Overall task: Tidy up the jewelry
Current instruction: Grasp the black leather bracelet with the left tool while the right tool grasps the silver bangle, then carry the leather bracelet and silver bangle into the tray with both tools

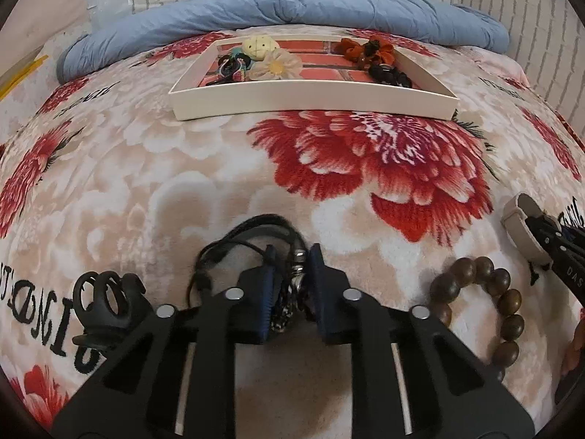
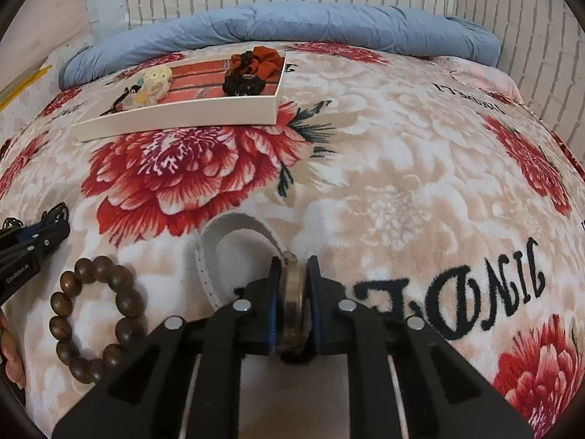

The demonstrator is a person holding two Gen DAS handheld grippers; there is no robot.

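Each gripper is built from matte black plastic links with slotted cut-outs, joined by round silver pins. The left gripper [image 1: 290,256] and the right gripper [image 2: 294,265] are fitted with ribbed dark blue pads [image 1: 265,292]. White lettering is printed along one black finger.

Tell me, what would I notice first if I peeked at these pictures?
Big red flowers on the fluffy blanket covering the bed. Up close, the left gripper pinches a black cord bracelet and the right gripper pinches a white-strapped watch, with a brown bead bracelet lying between them. Farther back, before a rolled blue quilt, a white tray holds hair ties and flowers.
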